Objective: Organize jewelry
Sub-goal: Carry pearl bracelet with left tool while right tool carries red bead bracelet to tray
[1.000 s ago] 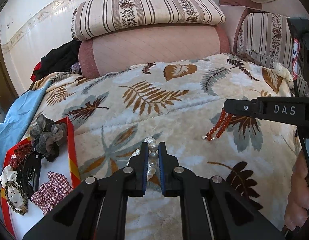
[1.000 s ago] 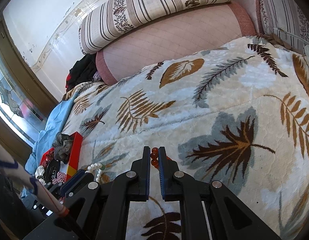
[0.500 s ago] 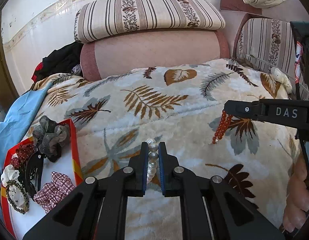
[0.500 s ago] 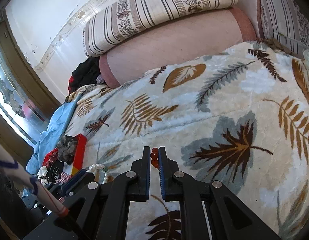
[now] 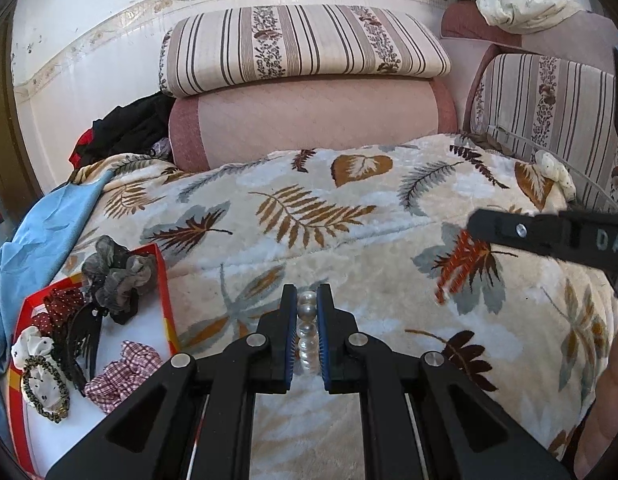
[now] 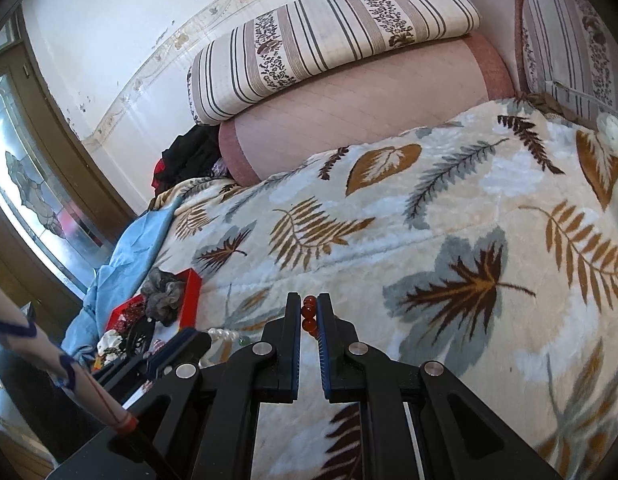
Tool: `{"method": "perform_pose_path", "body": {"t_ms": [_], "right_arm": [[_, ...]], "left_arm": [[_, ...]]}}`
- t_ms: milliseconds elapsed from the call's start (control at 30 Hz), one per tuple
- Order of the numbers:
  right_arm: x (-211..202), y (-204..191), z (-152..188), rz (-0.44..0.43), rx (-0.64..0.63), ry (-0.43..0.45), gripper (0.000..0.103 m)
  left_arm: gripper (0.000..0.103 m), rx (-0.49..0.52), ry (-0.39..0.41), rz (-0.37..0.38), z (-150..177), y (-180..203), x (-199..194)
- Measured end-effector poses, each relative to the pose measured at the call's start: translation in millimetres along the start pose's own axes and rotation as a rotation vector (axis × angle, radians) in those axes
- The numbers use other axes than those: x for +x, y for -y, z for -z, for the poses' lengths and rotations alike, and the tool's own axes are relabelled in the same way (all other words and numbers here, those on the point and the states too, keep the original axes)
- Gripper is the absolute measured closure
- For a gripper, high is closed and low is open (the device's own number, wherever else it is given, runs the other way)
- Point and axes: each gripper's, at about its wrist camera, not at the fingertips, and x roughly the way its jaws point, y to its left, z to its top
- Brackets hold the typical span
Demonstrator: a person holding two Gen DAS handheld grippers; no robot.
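Note:
My left gripper (image 5: 307,300) is shut on a white pearl string (image 5: 307,332) and holds it above the leaf-patterned blanket (image 5: 309,216). My right gripper (image 6: 309,304) is shut on a red bead string (image 6: 309,316); in the left wrist view that string (image 5: 453,268) hangs blurred below the right gripper's finger (image 5: 549,236). The pearls and the left gripper also show in the right wrist view (image 6: 223,334). A red-rimmed white tray (image 5: 165,280) lies at the lower left, holding scrunchies, a black claw clip and other hair pieces.
A grey scrunchie (image 5: 117,276) and a checked scrunchie (image 5: 121,372) lie in the tray. A blue cloth (image 5: 41,232) lies left of the tray. Pink and striped cushions (image 5: 309,88) stand behind the blanket. A small white item (image 5: 557,172) lies far right.
Both grippers have risen from the blanket with their strings. The red bead string now swings blurred under the right gripper, which has moved right in the left wrist view.

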Motion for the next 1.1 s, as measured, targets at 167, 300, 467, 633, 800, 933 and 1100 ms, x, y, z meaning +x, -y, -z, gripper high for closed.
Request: {"method": "perform_pose_path", "body": {"t_ms": [167, 300, 467, 633, 800, 933, 1100], "right_arm": [[-19.5, -7.7, 8.6, -0.006, 0.007, 0.006, 0.095], [-32.5, -19.3, 12.0, -0.010, -0.004, 0.012, 0.095], [-48.8, -40.6, 14.5, -0.020, -0.036, 0.022, 0.095], [-62.4, -68.7, 17.8, -0.048, -0.085, 0.033, 0.095], [-60.8, -100.4, 28.7, -0.089, -0.139, 0.013, 0.095], [-48.5, -129.0, 42.0, -0.130, -0.189, -0.028, 0.095], [-21.9, -169.2, 59.7, -0.193, -0.251, -0.101, 0.095]], "left_arm": [[0.094, -0.023, 0.021, 0.006, -1.2, -9.9, -15.9], [0.094, -0.056, 0.036, 0.012, -1.1, -23.9, -31.8], [0.094, -0.118, 0.065, 0.016, 0.7, -49.6, -60.8], [0.094, -0.203, 0.101, -0.012, 13.3, -92.5, -99.0], [0.094, -0.299, 0.086, -0.078, 32.1, -143.7, -118.6], [0.094, -0.344, 0.078, -0.148, 47.8, -177.4, -128.0], [0.094, -0.410, 0.045, -0.200, 64.3, -211.7, -128.6]]}}
